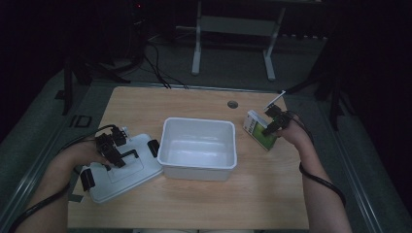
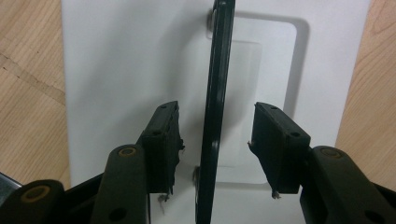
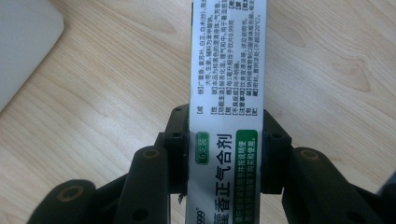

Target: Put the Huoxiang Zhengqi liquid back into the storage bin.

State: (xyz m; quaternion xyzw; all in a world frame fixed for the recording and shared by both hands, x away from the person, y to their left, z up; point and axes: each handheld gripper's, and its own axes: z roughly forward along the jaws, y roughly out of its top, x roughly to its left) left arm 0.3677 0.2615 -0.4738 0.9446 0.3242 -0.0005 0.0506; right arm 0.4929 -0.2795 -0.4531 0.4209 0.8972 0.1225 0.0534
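Left gripper [image 2: 217, 144] straddles the lid's black handle [image 2: 218, 93], jaws apart; right gripper [image 3: 225, 140] clamps the medicine box [image 3: 227, 70].

The white and green box [image 3: 227, 116] carries Chinese print down its narrow side. The large characters read 香正气合剂, with part of a further character cut off below them and "999" at the bottom edge. A small green oval label seems to read 6支装. The blocks of fine print above are too small to read.
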